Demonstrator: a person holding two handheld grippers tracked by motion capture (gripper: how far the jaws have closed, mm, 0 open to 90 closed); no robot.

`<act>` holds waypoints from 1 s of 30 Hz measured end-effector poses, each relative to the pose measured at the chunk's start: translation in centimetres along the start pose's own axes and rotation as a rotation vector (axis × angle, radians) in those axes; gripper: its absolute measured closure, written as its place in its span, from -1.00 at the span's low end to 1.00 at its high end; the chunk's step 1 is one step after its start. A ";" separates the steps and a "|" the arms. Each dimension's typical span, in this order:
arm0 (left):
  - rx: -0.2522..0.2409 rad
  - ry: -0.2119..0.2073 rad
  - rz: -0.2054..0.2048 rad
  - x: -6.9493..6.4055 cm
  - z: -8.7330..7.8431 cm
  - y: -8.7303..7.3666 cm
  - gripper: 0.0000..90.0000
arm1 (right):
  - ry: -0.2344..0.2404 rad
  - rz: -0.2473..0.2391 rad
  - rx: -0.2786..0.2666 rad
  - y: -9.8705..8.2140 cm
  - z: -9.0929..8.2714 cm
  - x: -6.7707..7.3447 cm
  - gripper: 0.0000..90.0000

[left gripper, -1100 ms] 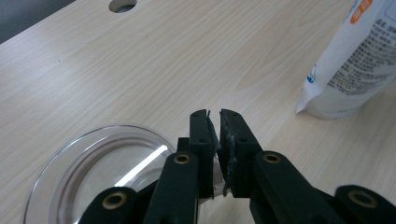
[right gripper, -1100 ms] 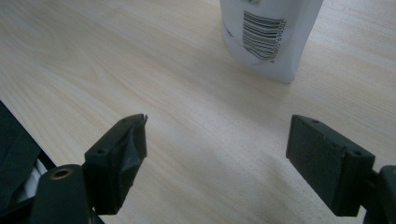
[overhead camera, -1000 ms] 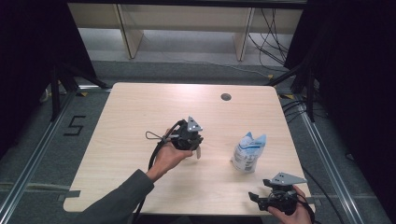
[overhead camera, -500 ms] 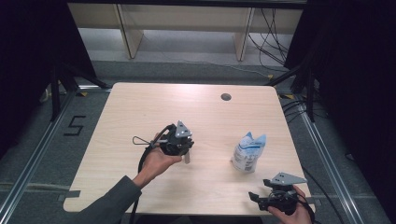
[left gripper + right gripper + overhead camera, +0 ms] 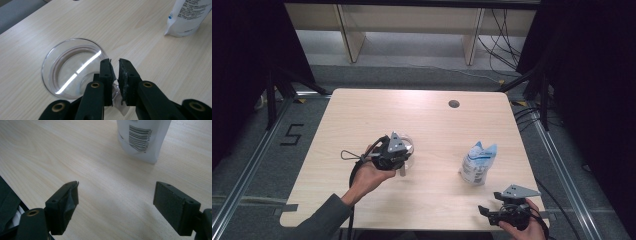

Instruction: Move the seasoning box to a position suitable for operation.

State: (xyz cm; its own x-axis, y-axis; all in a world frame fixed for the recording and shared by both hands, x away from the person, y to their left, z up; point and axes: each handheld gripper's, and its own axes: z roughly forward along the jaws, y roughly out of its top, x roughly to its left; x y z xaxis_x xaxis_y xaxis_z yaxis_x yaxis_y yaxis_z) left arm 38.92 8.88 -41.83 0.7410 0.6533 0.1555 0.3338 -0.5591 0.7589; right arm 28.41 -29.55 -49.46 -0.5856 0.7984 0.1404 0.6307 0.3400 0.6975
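Left gripper (image 5: 114,65): 2 black jaws, brass-coloured rivets at pivots, worn grey pads (image 5: 123,75); grey three-cornered plate on top, black cable looping off at 9 o'clock. Right gripper (image 5: 116,202): same black build, taped pad. Dark grey sleeve (image 5: 319,222).

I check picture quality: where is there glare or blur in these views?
Left gripper view: bright streaks of glare cross the clear round glass dish. Right gripper view: the white plastic pouch with barcode looks soft. High view: dark surroundings, evenly lit light wooden table.
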 end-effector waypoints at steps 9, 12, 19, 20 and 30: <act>-0.197 0.072 -0.163 -1.0 -2.5 -2.2 0.15 | 0.000 -0.026 -0.017 0.1 0.0 -0.2 -0.53; -0.173 0.091 -0.221 -1.5 -2.4 -3.6 -0.06 | 0.005 -0.028 -0.009 0.1 0.0 -0.1 -0.53; -0.102 0.084 -0.291 -1.7 -0.9 -5.4 -0.17 | 0.006 -0.023 -0.007 0.1 0.0 -0.2 -0.53; -0.107 0.084 -0.320 -2.0 -0.4 -5.6 -0.17 | 0.006 -0.023 -0.008 0.1 0.0 -0.2 -0.53; -0.091 0.164 -0.328 -2.3 2.0 -6.4 -0.21 | 0.015 -0.025 -0.019 0.0 0.1 -0.2 -0.53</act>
State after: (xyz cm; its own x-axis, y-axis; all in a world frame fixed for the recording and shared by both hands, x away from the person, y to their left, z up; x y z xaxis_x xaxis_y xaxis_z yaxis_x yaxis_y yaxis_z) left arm 36.26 9.97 -48.27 0.4975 0.8674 -0.0118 0.4790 -0.2633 0.8374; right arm 28.63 -29.68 -49.53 -0.6086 0.7823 0.1329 0.6061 0.3502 0.7142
